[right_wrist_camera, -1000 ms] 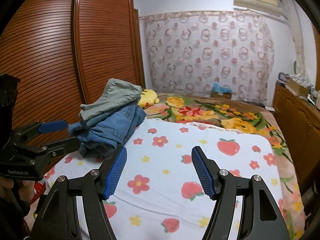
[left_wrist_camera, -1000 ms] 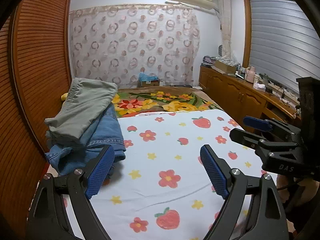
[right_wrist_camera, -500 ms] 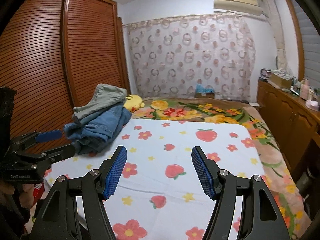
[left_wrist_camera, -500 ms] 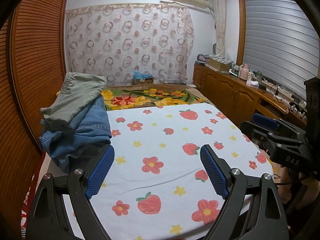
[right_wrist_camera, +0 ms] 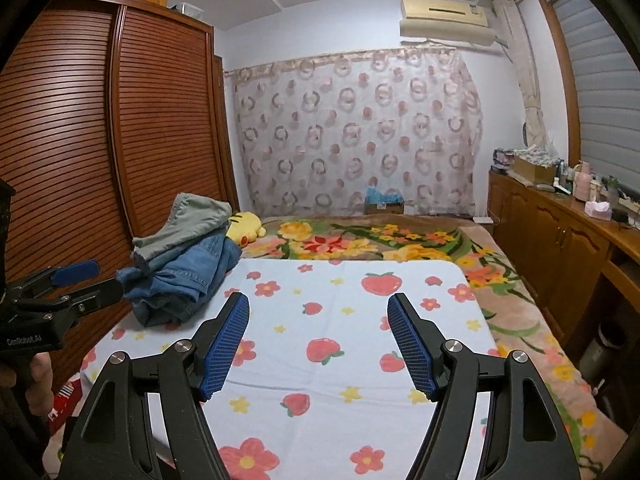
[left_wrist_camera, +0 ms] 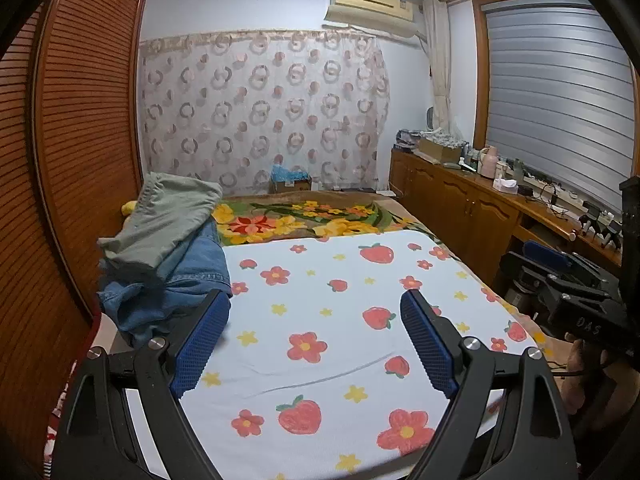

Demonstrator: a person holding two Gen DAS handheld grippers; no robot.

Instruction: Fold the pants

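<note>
The left gripper (left_wrist_camera: pixel 314 338) has its jaws spread wide, with nothing between the blue pads (left_wrist_camera: pixel 200 346) but the air above the bed. The right gripper (right_wrist_camera: pixel 318 338) is a little narrower and its jaws are opening at this moment; they too hold nothing and touch nothing. Both hang over the near part of a white sheet (right_wrist_camera: pixel 344 292) printed with strawberries and flowers, which lies flat across the bed (a few shallow creases run near its front edge).

The pants sit in a heap at the sheet's far left corner, close against the slatted wooden wardrobe (right_wrist_camera: pixel 64 152): a blue denim pair (left_wrist_camera: pixel 180 280) underneath, a grey-green pair (left_wrist_camera: pixel 168 220) draped over it. The heap lies just beyond the left gripper's left pad and well apart from the right gripper.

Behind the heap a yellow plush toy (right_wrist_camera: pixel 246 228) rests on a floral blanket (right_wrist_camera: pixel 360 240). A wooden cabinet (right_wrist_camera: pixel 560 240) runs along the right wall.
</note>
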